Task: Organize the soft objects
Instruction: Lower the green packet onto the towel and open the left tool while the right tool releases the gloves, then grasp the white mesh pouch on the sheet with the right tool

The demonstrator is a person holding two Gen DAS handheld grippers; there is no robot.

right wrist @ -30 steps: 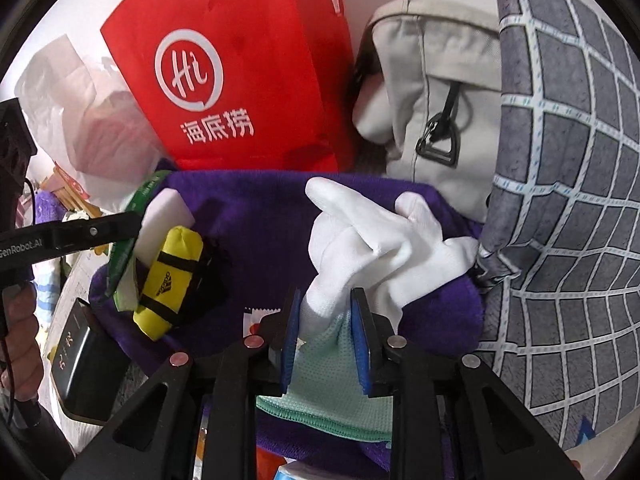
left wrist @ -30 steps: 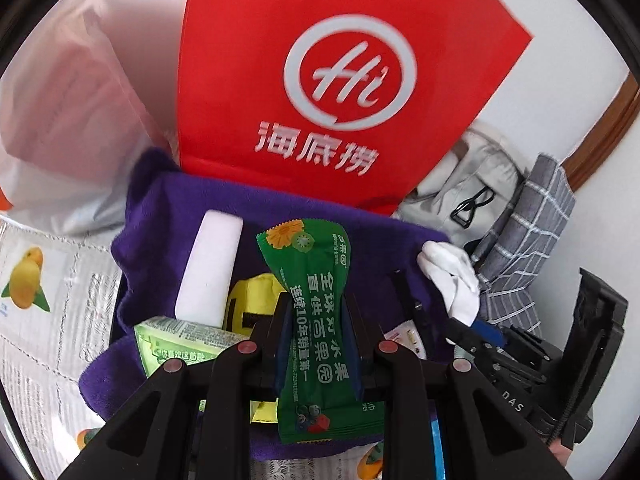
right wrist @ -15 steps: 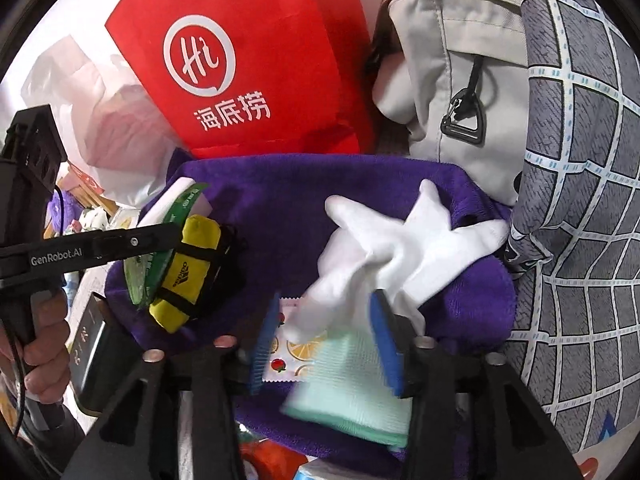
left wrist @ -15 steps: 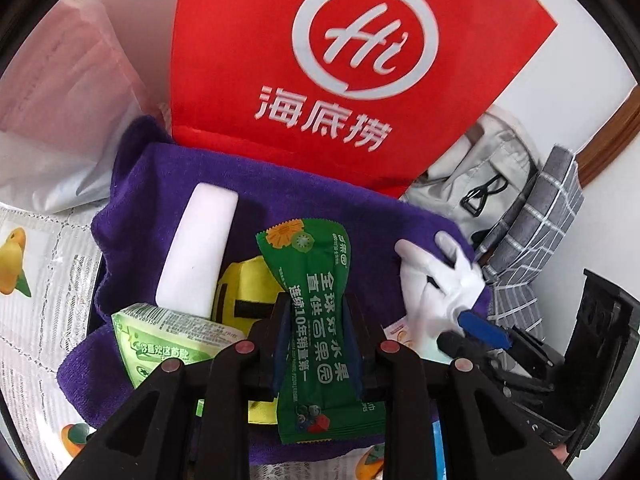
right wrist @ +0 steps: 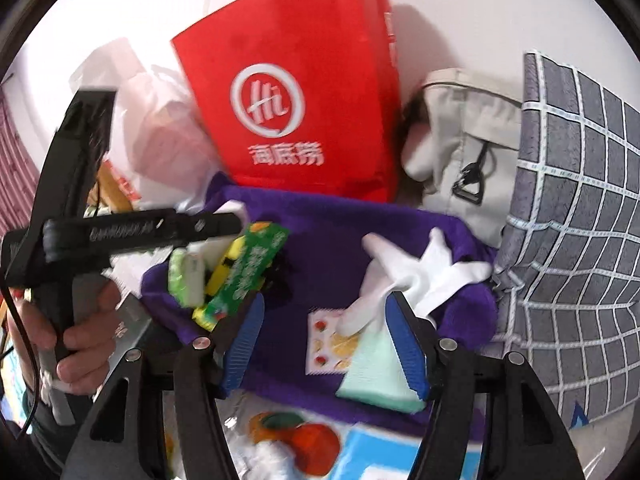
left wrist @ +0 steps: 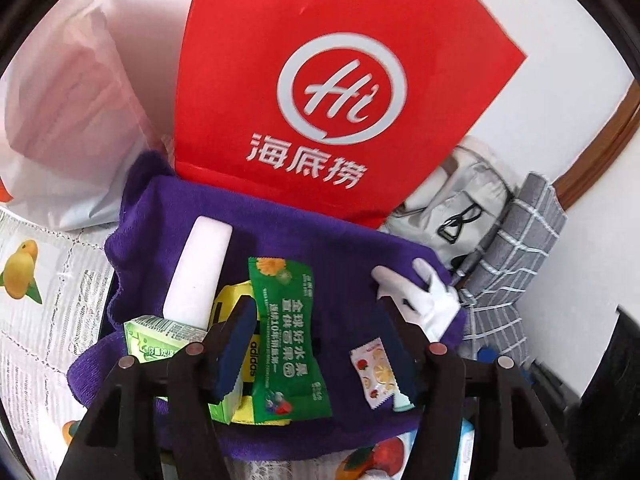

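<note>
A purple towel [left wrist: 320,248] carries the soft items. My left gripper [left wrist: 316,308] hangs over it with its jaws opening. A green snack packet [left wrist: 286,340] lies between the pads, which stand off it. Beside it are a white foam block [left wrist: 200,272], a yellow pouch [left wrist: 232,300] and a green tissue pack [left wrist: 156,340]. My right gripper [right wrist: 326,300] is also opening above the towel [right wrist: 320,232]. A mint cloth [right wrist: 376,376] lies loose by its right pad. A white glove [right wrist: 420,268] and a fruit-print sachet [right wrist: 328,340] rest just ahead.
A red paper bag [left wrist: 332,100] stands behind the towel, and a white plastic bag [left wrist: 68,120] sits to its left. A grey bag [right wrist: 460,152] and a grey checked cloth [right wrist: 568,220] crowd the right side. A hand [right wrist: 80,336] holds the left gripper's handle.
Both pairs of jaws have spread. The left let go of the green packet, now lying on the towel. The right released the mint cloth and drew back and up.
</note>
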